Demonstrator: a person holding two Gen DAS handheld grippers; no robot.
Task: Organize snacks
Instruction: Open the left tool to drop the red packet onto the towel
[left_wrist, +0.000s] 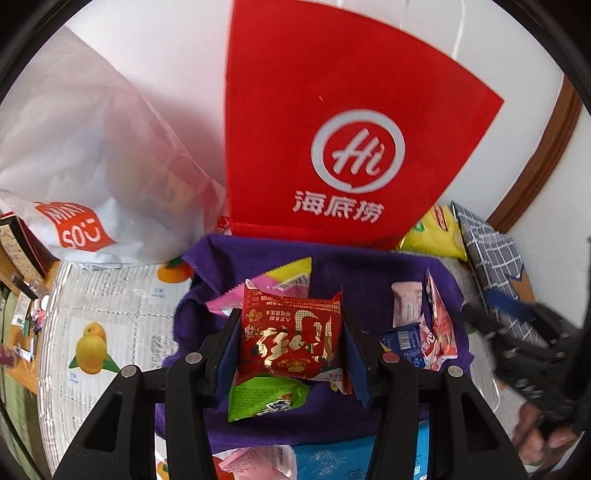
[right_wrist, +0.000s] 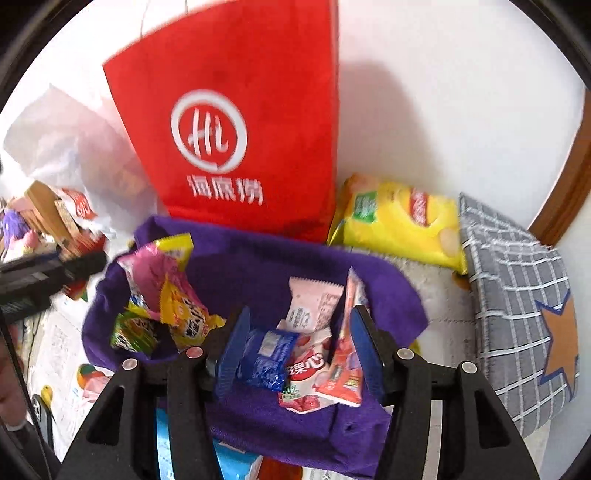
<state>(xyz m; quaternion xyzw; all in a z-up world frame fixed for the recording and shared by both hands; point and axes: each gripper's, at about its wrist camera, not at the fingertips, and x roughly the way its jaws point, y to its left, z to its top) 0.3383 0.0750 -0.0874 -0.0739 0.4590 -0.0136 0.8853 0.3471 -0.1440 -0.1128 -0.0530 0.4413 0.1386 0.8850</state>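
Note:
In the left wrist view my left gripper (left_wrist: 291, 345) is shut on a red snack packet (left_wrist: 291, 332) with gold lettering, held over a purple fabric bin (left_wrist: 258, 258). Under it lie a green packet (left_wrist: 266, 400) and a pink-and-yellow one (left_wrist: 280, 282). In the right wrist view my right gripper (right_wrist: 300, 349) stands open over the same purple bin (right_wrist: 258, 258). A small blue packet (right_wrist: 264, 358) lies beside its left pad. Pink and white packets (right_wrist: 314, 314) and a red-pink packet (right_wrist: 345, 365) lie between and under the pads, which press on none of them.
A tall red shopping bag (left_wrist: 332, 129) stands right behind the bin, with a white plastic bag (left_wrist: 81, 184) to its left. At the right lie a yellow chips bag (right_wrist: 399, 225) and a grey checked cushion (right_wrist: 517, 295). A fruit-print cover (left_wrist: 110, 314) lies on the table.

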